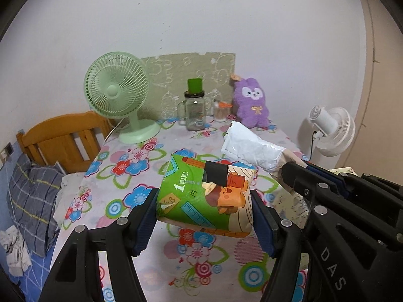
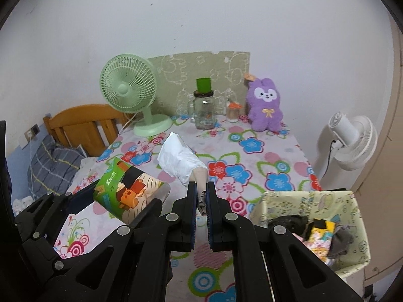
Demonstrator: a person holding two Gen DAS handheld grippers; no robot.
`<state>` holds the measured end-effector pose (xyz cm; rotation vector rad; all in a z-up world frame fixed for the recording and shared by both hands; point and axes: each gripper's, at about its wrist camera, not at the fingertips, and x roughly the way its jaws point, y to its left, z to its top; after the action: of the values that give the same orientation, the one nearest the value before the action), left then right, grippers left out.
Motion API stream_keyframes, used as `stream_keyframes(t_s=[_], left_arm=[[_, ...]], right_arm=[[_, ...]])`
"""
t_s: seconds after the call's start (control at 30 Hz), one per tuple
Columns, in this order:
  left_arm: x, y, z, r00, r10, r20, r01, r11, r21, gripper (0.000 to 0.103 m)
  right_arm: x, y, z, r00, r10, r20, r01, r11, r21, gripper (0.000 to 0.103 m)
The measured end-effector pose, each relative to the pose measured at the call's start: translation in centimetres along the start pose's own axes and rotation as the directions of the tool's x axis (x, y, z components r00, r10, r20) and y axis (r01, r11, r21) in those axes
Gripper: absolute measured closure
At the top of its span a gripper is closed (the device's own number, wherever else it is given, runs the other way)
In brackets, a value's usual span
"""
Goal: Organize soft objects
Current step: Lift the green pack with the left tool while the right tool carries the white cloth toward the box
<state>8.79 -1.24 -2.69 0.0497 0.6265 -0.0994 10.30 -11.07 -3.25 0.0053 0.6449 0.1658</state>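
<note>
left gripper [image 1: 204, 216]: jaws half-wide, clamped on green tissue pack [image 1: 205, 196] above floral tablecloth [image 1: 141, 156] | right gripper [image 2: 201, 196]: pinched tight on white plastic-wrapped pack [image 2: 180, 162] by its tail | risk: tail slips, pack drops short of fabric bin [image 2: 352, 211]

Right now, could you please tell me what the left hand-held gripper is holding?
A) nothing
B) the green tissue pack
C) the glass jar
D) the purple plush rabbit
B: the left hand-held gripper has its pads pressed on both sides of the green tissue pack, lifted off the table.
</note>
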Motion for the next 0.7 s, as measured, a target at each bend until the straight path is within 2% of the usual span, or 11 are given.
stream_keyframes(t_s=[0.7], left_arm=[[0.2, -7.2, 0.7, 0.995, -0.094, 0.016, 0.092, 0.994, 0.066, 0.033]], right_arm=[[-2.6, -7.1, -0.6, 0.996, -0.092, 0.024, 0.09, 0.995, 0.045, 0.094]])
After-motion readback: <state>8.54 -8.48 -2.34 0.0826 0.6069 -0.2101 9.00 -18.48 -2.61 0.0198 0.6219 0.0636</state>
